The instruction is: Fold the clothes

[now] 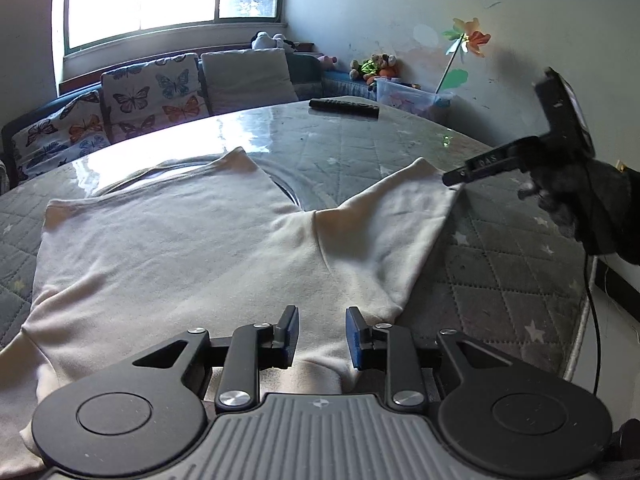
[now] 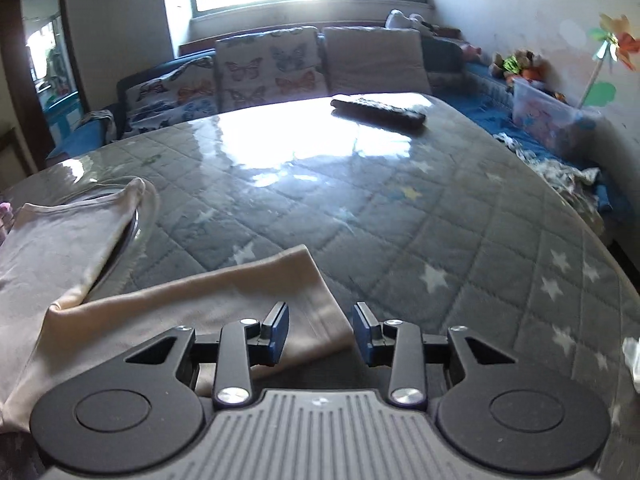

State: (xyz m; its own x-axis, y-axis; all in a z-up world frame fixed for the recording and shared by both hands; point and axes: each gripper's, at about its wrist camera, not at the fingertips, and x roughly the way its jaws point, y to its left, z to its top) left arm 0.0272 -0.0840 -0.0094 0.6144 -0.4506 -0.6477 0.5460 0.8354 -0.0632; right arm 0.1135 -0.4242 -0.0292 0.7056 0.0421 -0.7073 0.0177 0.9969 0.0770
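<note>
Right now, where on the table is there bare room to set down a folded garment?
Free: the quilted cover between the remote and the shirt's sleeve, running out to the right edge. Crowded: the left side, where the white shirt lies spread under both hand-held grippers.

Text on right gripper (image 1: 454, 179): raised letters on its black finger — they look like "OAS", not fully sure.
Mark on left gripper (image 1: 322, 334): small round emblem on the grey ribbed body — no letters readable.
</note>
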